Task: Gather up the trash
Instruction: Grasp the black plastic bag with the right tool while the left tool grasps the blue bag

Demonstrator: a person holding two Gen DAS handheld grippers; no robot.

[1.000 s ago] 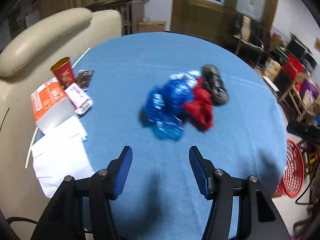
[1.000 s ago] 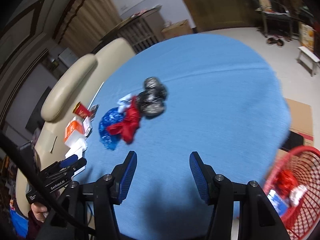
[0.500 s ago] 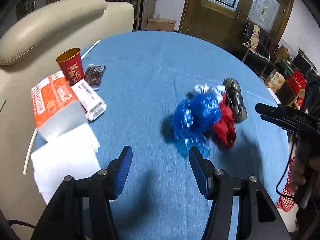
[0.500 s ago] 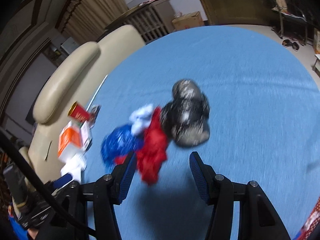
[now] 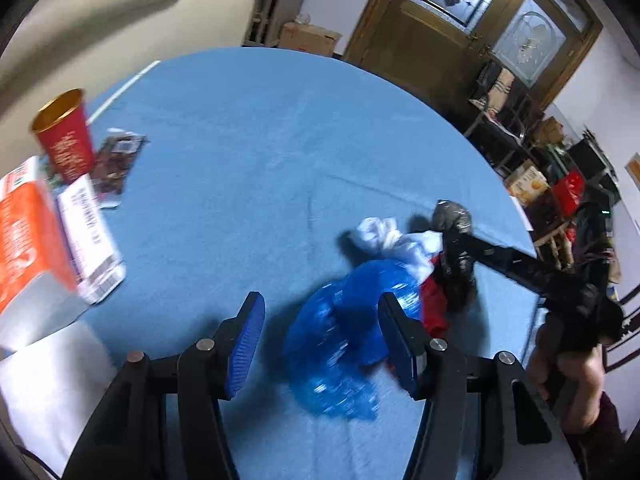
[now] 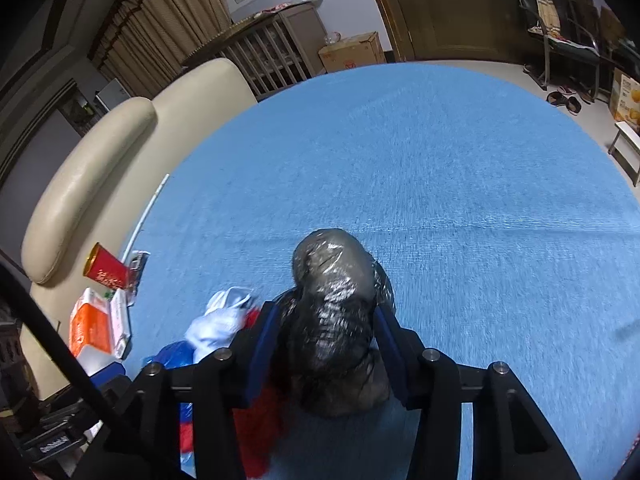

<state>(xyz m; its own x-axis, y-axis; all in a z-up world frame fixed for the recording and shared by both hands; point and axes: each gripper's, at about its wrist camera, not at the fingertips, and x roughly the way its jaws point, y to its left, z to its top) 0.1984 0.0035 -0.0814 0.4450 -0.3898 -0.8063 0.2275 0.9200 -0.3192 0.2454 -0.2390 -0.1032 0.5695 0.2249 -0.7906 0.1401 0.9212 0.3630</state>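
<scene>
- Straddling the black plastic bag (image 6: 336,320), the right gripper (image 6: 326,344) is sitting with a blue pad on each side of it — whether it is gripping yet, I cannot tell.
- Spreading wide, the released left gripper (image 5: 322,340) is framing the crumpled blue plastic bag (image 5: 344,344) on the blue tablecloth (image 5: 248,152).
- Lying bunched together are white bag (image 5: 384,240) and red bag (image 5: 434,304) — touching the others.
- Standing well apart at the table's left edge is a red paper cup (image 5: 64,136).

A round surface (image 5: 248,128) draped in blue cloth stands beside a cream leather sofa (image 6: 80,184), with a brown wooden door (image 5: 460,36) with patterned glass, a cardboard box (image 6: 352,56) and brown curtains (image 6: 160,20) beyond.
</scene>
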